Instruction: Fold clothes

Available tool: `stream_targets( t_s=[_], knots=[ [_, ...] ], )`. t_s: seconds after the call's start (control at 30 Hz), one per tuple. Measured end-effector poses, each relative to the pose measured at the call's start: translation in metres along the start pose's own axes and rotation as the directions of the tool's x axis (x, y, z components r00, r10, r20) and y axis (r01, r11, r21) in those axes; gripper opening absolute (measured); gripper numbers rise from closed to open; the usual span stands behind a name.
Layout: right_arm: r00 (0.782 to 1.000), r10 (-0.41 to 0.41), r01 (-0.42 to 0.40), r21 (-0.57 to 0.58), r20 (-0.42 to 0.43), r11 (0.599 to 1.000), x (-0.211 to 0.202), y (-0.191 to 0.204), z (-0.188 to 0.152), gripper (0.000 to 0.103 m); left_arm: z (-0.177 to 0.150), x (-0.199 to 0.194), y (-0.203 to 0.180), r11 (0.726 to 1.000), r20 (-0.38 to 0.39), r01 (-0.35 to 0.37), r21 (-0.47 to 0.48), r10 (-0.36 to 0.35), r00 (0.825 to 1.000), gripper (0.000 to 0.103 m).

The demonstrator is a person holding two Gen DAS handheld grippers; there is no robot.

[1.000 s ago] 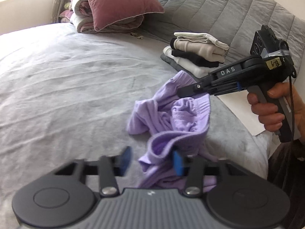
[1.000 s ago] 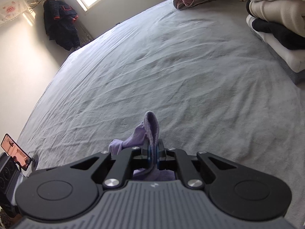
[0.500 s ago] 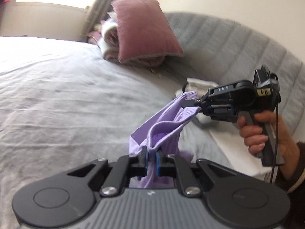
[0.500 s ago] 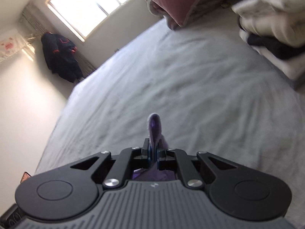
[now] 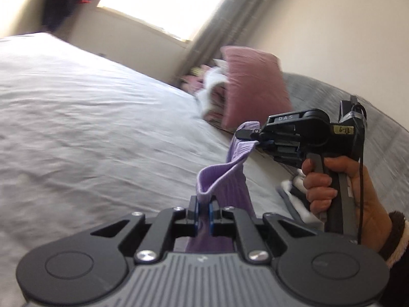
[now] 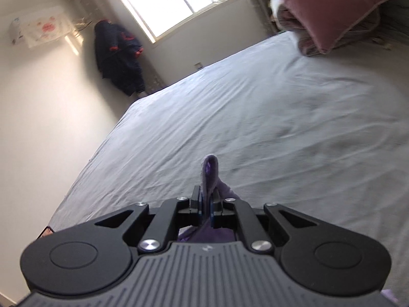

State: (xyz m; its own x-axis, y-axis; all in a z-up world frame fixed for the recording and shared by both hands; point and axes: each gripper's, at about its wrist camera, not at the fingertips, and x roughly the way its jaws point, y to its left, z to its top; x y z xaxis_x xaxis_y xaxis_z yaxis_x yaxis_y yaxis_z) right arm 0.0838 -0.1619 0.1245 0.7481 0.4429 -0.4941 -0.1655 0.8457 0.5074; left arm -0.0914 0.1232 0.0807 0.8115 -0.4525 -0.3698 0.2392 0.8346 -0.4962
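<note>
A lilac ribbed garment [image 5: 225,174] hangs in the air above the grey bed [image 5: 89,133], stretched between both grippers. My left gripper [image 5: 203,208] is shut on one fold of its edge, the blue pads pressing the cloth. In the left wrist view my right gripper [image 5: 251,135], held by a hand [image 5: 340,186], is shut on another part of the same edge, higher and farther. In the right wrist view that gripper [image 6: 205,204] pinches a lilac fold [image 6: 209,174] that sticks up between its pads. The rest of the garment hangs below both tools, mostly hidden.
A pink pillow [image 5: 250,89] leans on folded bedding by the quilted grey headboard [image 5: 383,138]. Folded white clothes [image 5: 296,189] show partly behind the hand. A bright window [image 6: 179,2] and a dark coat [image 6: 117,56] are on the far wall. The bed sheet [image 6: 255,117] spreads wide.
The left gripper closed on the lilac garment. Both grippers then rose and lifted it off the bed; the views tilted up toward the window.
</note>
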Motion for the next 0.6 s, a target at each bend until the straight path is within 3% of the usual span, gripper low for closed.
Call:
stream_targets(
  t_s=[0.37,0.6],
  knots=[
    [0.994,0.049,-0.056,-0.073,-0.098,0.996,0.079,0.059,-0.035,0.006,0.001,-0.035,0.064,0.975,0.013,-0.174,-0.135,0.178,0.984,0.007],
    [0.987,0.068,-0.084,-0.109,-0.146,0.990,0.119,0.096,-0.054,0.006,0.001,-0.048,0.088,0.939,0.007,-0.298,-0.171,0.304,0.953,0.007]
  ],
)
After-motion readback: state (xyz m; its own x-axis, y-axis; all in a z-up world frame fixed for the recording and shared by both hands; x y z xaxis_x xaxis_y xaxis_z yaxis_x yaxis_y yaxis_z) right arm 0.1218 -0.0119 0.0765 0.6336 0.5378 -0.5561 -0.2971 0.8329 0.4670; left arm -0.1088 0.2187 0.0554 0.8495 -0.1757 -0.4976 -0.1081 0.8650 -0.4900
